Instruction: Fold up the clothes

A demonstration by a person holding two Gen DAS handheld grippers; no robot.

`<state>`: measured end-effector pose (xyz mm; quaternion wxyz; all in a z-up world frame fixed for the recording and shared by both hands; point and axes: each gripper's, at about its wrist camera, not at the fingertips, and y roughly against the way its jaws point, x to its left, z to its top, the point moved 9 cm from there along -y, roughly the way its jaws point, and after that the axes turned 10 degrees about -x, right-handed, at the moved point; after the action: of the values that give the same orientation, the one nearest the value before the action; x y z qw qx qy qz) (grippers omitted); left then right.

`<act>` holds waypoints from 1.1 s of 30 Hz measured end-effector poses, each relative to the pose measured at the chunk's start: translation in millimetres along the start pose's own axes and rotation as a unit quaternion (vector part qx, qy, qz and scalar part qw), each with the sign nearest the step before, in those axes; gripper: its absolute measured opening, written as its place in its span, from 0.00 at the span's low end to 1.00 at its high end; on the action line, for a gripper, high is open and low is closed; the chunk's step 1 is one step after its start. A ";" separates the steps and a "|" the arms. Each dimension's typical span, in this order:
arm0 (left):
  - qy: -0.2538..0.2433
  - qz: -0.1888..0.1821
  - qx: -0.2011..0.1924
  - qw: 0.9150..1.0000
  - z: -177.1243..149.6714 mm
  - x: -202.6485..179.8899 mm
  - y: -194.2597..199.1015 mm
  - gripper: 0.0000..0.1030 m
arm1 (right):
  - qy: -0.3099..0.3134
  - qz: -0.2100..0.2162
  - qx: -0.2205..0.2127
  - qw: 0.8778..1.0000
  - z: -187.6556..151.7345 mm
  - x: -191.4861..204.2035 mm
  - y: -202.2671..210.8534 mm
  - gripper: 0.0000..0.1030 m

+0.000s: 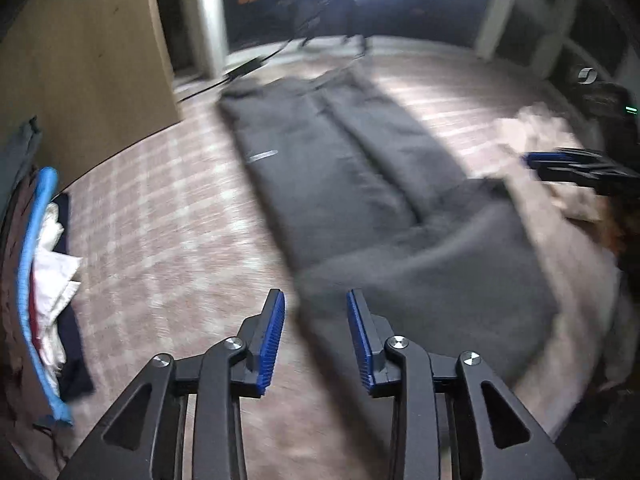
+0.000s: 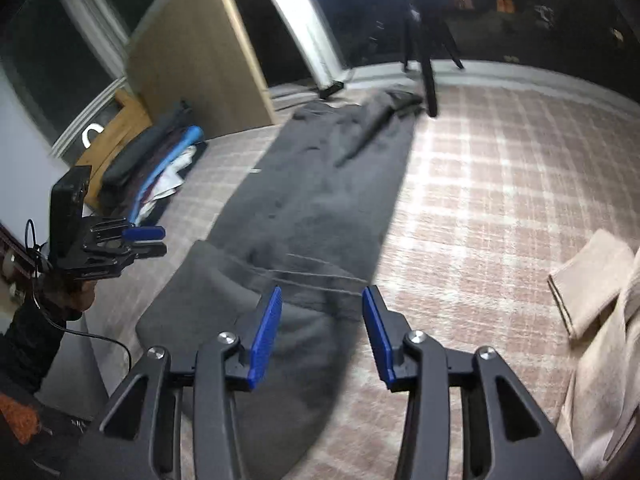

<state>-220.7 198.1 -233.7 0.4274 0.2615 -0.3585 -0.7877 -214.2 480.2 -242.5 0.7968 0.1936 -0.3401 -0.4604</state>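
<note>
Nearest us: left gripper (image 1: 316, 336) jaws partly apart, nothing between the pads; the trousers' (image 1: 340, 168) near edge lies below them, untouched. Right gripper (image 2: 322, 334) likewise partly apart and empty, hovering over the near end of the trousers. No earlier frame, so we report state only.

Trousers: dark grey, flat on the checked bed cover (image 2: 500, 184), long axis running from us toward the far edge, near end folded over into a thick hump.

Blue-rimmed basket (image 1: 30, 280) at the left edge holds white and dark clothes. Folded beige cloth (image 2: 588, 280) at the right edge, well apart.
</note>
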 end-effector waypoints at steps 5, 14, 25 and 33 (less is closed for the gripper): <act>-0.009 -0.085 0.033 0.996 -24.6 -47.9 -18.6 0.32 | 0.032 0.070 0.048 0.996 -23.2 51.1 -45.9 0.39; -0.020 -0.077 0.064 0.995 -65.1 -51.4 -25.0 0.32 | 0.063 0.057 0.061 0.994 -28.2 80.4 -70.6 0.19; -0.007 -0.027 0.041 0.999 -15.5 5.0 -74.1 0.31 | 0.043 0.016 0.092 0.995 -40.3 75.5 -94.9 0.12; 0.018 -0.059 0.014 0.998 -49.3 7.3 1.5 0.36 | -0.014 -0.032 0.048 0.998 -66.8 35.1 23.2 0.23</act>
<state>-188.3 174.4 -263.1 0.3830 0.3025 -0.3457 -0.8014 -140.0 461.1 -261.7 0.7665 0.2358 -0.3670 -0.4714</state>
